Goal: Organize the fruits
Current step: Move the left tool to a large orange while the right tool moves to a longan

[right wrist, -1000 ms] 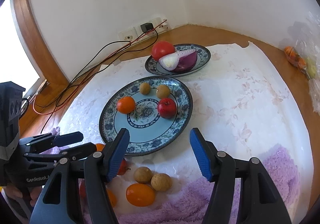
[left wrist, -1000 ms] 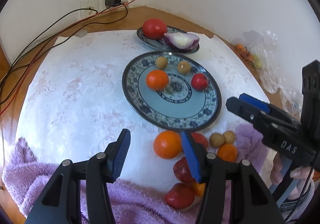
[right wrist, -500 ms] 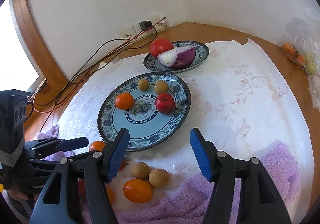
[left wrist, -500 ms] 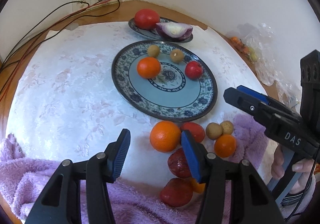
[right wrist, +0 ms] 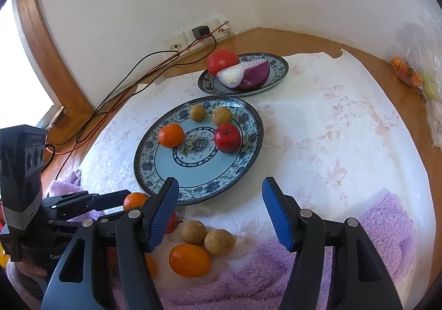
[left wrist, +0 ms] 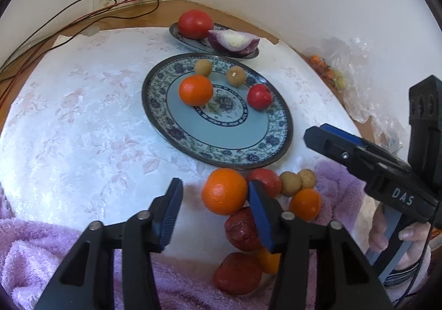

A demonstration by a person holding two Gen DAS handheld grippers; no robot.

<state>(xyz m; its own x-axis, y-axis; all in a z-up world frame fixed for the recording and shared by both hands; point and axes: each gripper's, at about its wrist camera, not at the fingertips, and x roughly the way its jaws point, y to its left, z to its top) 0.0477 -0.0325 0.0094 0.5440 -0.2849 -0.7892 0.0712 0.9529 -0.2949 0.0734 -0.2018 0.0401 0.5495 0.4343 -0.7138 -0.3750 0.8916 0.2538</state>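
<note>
Large blue patterned plate (left wrist: 279,141) holding a small orange, two longans and a red fruit, loose fruit heap (left wrist: 276,193) just below its near rim, left gripper (left wrist: 214,206) closing beside the big orange (left wrist: 224,190) with nothing pinched, right gripper (right wrist: 219,211) spread and empty above that rim

A large plate (left wrist: 279,141) is set mid-desk, with an orange (left wrist: 196,89), an apple (left wrist: 259,97) and two longans (left wrist: 203,67) on it. Behind it, a smaller plate (left wrist: 176,33) carries a tomato (left wrist: 195,23) and half an onion (left wrist: 234,41). Loose fruits (left wrist: 224,191) are clustered before the large plate.
</note>
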